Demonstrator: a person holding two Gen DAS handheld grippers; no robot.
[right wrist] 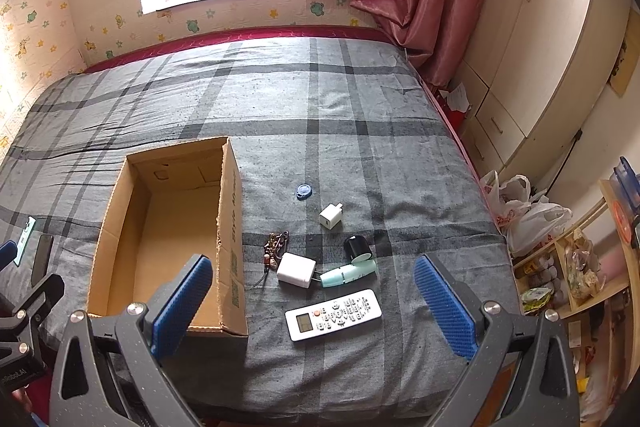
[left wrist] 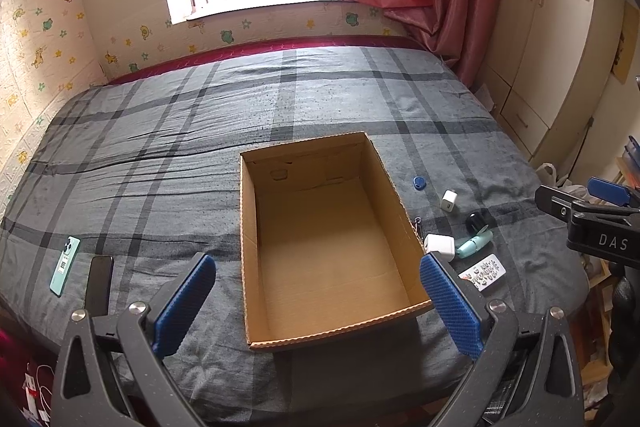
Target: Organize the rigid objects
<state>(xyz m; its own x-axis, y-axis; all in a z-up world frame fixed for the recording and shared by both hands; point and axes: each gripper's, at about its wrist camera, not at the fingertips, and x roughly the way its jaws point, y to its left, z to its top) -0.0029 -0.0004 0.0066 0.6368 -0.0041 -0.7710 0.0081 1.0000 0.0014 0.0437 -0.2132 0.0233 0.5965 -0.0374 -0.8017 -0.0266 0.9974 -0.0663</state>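
Nothing is packed yet: the box (right wrist: 160,227) near the bed's (right wrist: 360,99) front edge sits empty. The remote (right wrist: 333,314), chargers and phones (left wrist: 64,266) lie around it. Both the left gripper (left wrist: 316,307) and right gripper (right wrist: 312,307) hover spread, empty.

The cardboard box (left wrist: 328,239) stands open-topped and empty on the bed (right wrist: 360,99), so its inside can be entered from above, while its upright walls bar any sideways way in. To its right the small things crowd together: the keys (right wrist: 276,247) just beside the box wall, the larger white charger (right wrist: 296,270) touching the mint fan (right wrist: 348,273), the remote (right wrist: 334,314) near them. The far half of the bed lies bare, and two phones (left wrist: 64,259) lie well apart to the box's left.
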